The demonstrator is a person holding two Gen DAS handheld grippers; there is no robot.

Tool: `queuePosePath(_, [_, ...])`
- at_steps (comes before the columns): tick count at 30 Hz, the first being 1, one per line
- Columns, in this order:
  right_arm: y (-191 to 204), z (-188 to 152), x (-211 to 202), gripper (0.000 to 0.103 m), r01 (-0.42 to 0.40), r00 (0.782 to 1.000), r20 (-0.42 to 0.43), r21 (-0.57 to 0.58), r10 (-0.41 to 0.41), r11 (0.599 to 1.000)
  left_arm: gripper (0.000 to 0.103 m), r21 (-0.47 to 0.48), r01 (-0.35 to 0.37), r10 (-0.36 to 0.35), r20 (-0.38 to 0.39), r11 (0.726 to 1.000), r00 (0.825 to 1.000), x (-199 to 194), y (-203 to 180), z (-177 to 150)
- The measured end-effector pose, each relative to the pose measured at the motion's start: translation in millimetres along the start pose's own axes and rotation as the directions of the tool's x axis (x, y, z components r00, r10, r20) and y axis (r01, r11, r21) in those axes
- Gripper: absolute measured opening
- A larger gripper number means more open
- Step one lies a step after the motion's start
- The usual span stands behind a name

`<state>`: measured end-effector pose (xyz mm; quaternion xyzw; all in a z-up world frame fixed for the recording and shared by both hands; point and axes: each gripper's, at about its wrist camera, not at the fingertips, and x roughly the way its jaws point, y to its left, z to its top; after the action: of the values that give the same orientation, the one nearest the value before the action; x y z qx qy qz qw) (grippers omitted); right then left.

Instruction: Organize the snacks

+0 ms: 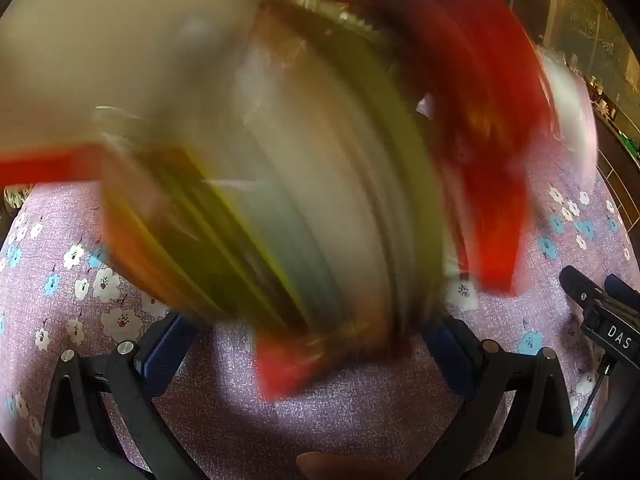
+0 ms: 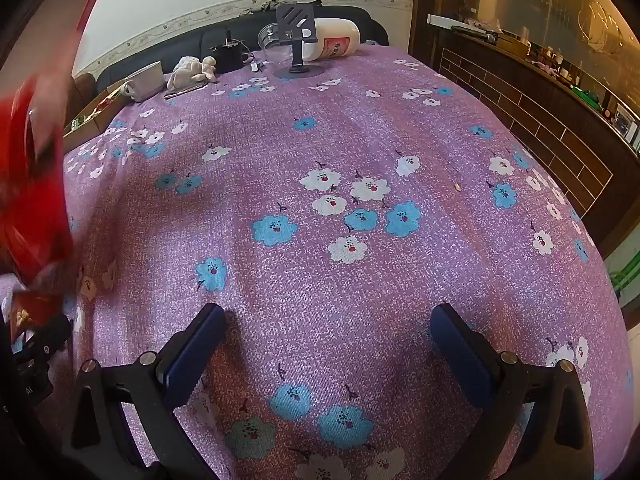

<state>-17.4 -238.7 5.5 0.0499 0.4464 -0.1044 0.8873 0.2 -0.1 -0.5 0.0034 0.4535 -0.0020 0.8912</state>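
Note:
In the left wrist view, snack packets (image 1: 280, 184), green-yellow, white and red, fill the middle as a motion blur just ahead of my left gripper (image 1: 308, 344). Its blue pads (image 1: 168, 352) stand wide apart, and the packets' lower edge lies between them; I cannot tell if they touch. My right gripper (image 2: 324, 340) is open and empty, low over the purple flowered tablecloth (image 2: 320, 140). It also shows at the right edge of the left wrist view (image 1: 600, 308). A red blur of a packet (image 2: 32, 184) shows at the left edge of the right wrist view.
At the table's far end stand a black phone stand (image 2: 296, 36), a white jug on its side (image 2: 336, 38), a clear bowl (image 2: 270, 40), a white mug (image 2: 144, 80), a soft toy (image 2: 192, 70) and a cardboard box (image 2: 92, 112). A dark brick-faced counter (image 2: 540, 120) runs along the right.

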Motion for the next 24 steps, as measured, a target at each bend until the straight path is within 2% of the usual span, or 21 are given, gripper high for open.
queuePosePath(24, [0.3,-0.6,-0.2,0.103,-0.001,1.000,0.001,0.001,0.001,1.000,0.103,0.001,-0.001,0.001,0.000,1.000,1.000,2.4,-3.2,-0.1])
